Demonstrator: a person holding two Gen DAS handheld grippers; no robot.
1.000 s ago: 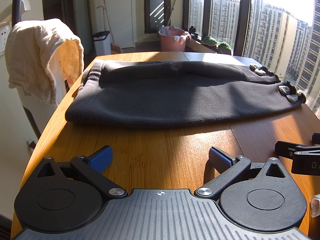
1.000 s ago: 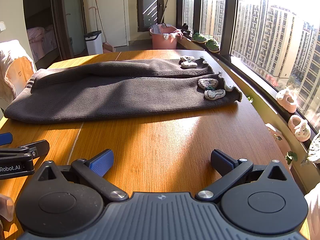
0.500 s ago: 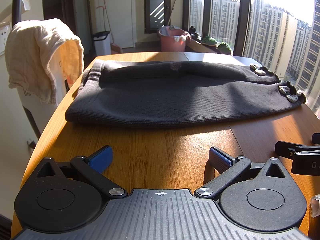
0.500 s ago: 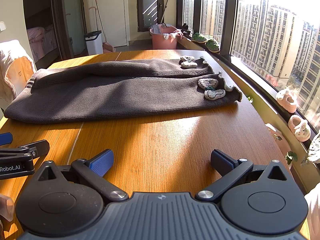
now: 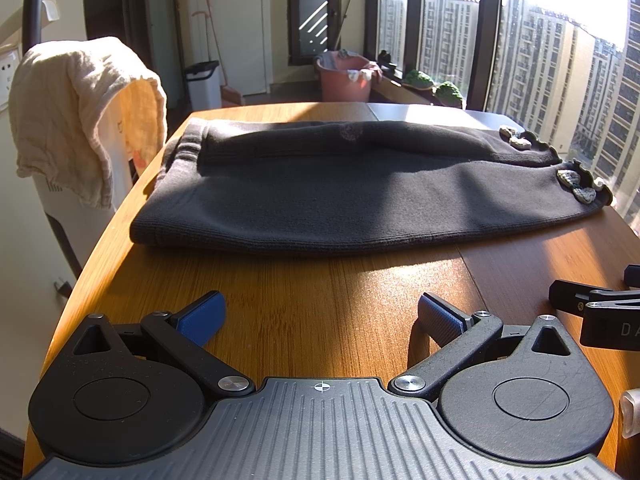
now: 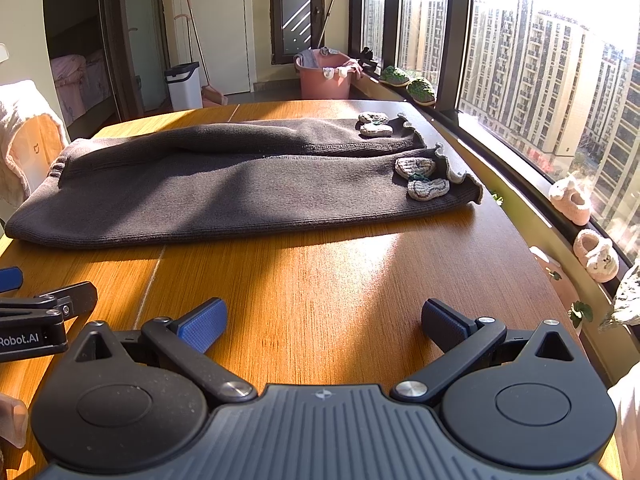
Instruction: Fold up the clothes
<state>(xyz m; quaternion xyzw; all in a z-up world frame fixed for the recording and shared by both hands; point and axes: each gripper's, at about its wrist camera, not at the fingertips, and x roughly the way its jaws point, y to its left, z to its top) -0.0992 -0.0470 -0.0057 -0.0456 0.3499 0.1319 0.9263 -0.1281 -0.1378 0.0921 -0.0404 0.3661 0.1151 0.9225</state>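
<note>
Hard sunlight from right-hand windows [image 6: 520,80], long shadows across table [image 6: 340,280], fisheye-bent edges

Nothing changed: neither gripper [image 5: 320,316] [image 6: 322,318] moved, and the dark trousers [image 6: 224,192] shifted nowhere on the counter [image 6: 320,280].

Dark charcoal ribbed-knit trousers [image 5: 360,196] [image 6: 224,188], laid flat across the far half of the wooden table. Stretched sideways, waistband end toward the left, 2 legs running to the right, one behind the other and touching along their length. Ruffled hems at the right end, each leg trimmed just short of the hem with a pale grey crocheted bow (2 bows in all) [image 6: 420,178] [image 5: 576,186]. Lightly rumpled along the far leg, partly in shadow, near edge lit by sun.
</note>
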